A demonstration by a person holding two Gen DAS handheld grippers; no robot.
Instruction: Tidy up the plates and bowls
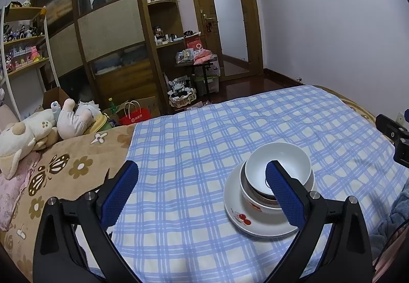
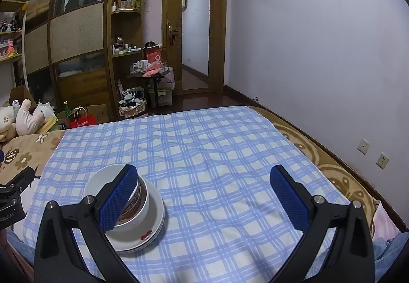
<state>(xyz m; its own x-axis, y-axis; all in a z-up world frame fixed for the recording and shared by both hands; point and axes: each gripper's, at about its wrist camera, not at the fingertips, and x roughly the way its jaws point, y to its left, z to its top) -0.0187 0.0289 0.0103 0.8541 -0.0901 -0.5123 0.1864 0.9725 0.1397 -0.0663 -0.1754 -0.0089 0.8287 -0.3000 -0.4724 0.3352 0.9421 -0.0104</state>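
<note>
White bowls (image 1: 277,163) nested on plates (image 1: 235,211), stacked on checked bedsheet (image 1: 191,155). Left gripper (image 1: 202,191) and right gripper (image 2: 204,193): jaws released, empty. Stacking apparently finished; plate count unclear. Next: withdraw clear.

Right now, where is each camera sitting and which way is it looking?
Left wrist: on the left gripper, facing forward across the checked cloth toward the door; its two blue fingers show, wide apart, and the stacked bowls lie on its right.
Right wrist: on the right gripper, facing the same way; its open blue fingers show, and the stack lies on its left.
Shared: both see the bowls on the plates, the cloth, the door and the wardrobe.
</note>
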